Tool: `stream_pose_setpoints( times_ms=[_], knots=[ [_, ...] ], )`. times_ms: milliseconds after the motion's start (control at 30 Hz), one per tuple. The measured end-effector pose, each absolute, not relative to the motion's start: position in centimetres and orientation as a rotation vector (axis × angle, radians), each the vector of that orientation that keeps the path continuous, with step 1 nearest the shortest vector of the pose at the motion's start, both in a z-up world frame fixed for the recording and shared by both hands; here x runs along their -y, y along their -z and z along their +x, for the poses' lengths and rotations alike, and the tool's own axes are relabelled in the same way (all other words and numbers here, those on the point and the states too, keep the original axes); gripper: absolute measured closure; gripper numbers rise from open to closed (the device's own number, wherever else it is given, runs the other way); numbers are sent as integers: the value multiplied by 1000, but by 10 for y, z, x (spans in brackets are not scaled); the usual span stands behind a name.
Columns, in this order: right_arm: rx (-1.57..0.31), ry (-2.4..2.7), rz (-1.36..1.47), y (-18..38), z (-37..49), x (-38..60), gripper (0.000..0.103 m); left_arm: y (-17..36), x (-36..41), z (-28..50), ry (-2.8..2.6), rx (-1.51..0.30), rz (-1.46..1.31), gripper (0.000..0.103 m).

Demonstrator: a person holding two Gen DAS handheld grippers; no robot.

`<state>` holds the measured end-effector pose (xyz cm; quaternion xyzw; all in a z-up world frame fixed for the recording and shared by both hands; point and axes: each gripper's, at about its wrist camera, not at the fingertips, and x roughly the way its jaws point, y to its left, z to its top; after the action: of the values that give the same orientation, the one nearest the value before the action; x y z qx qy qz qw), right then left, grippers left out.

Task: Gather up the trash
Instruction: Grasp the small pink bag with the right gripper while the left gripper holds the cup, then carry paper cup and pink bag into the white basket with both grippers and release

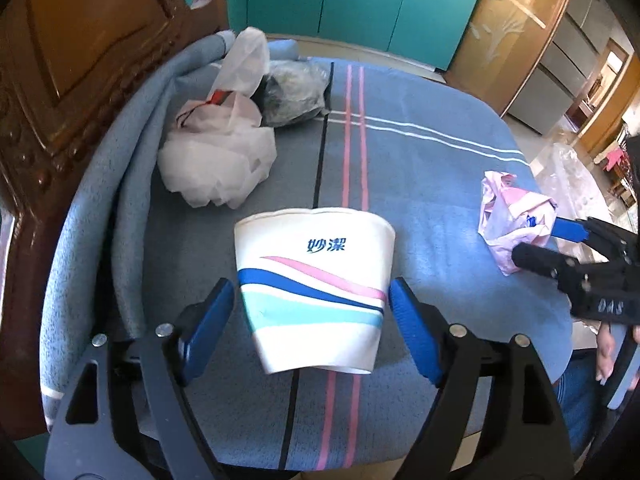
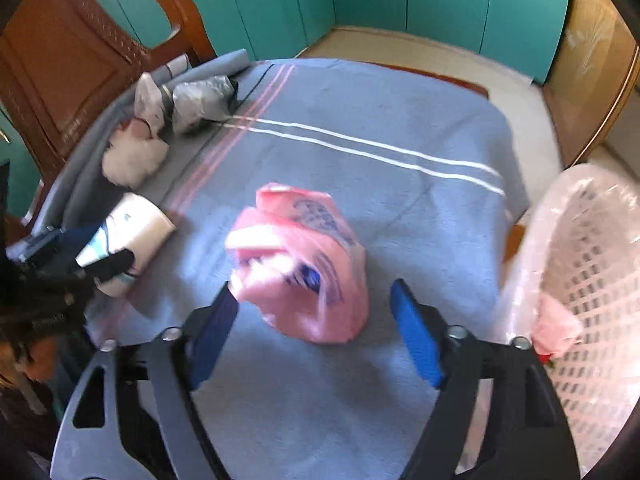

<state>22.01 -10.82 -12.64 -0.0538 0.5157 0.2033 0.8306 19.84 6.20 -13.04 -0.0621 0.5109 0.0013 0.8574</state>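
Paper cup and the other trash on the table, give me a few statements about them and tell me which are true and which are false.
1. The paper cup stands between the open blue fingers of the left gripper. True.
2. The right gripper is clamped shut on the pink bag. False: its jaws are open, with the bag between them and a clear gap on the right side.
3. A white plastic bag and a dark bag lie near the far left edge of the table. True.
4. The white basket sits on the blue cloth. False: it stands beside the table, off the right edge.
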Motion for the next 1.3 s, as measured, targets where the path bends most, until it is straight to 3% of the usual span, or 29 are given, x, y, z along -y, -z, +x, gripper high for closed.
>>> stream_pose_setpoints(
  times_ms=[100,167,367,400,433,533,933,1300],
  knots=[
    [-1080,-452,-135,126,219,101,22,135,-63,199,-22,-1081,-131,23],
    [-1060,-464,-153,125,219,92,22,137,-63,200,-32,-1083,-126,30],
    [-1020,-448,-192,130,226,71,22,133,-58,199,-47,-1067,-115,31],
    [-1014,-448,-193,131,226,70,25,130,-58,197,-46,-1059,-121,31],
    [-1005,-451,-190,131,225,70,39,127,-57,196,-42,-1048,-126,31],
    [-1002,-468,-160,129,222,75,45,113,-53,191,-15,-1002,-136,31],
    [-903,-443,-68,97,207,119,46,89,-18,193,31,-921,-94,31],
    [-669,-307,51,35,221,248,46,58,56,204,106,-852,7,31]
  ],
)
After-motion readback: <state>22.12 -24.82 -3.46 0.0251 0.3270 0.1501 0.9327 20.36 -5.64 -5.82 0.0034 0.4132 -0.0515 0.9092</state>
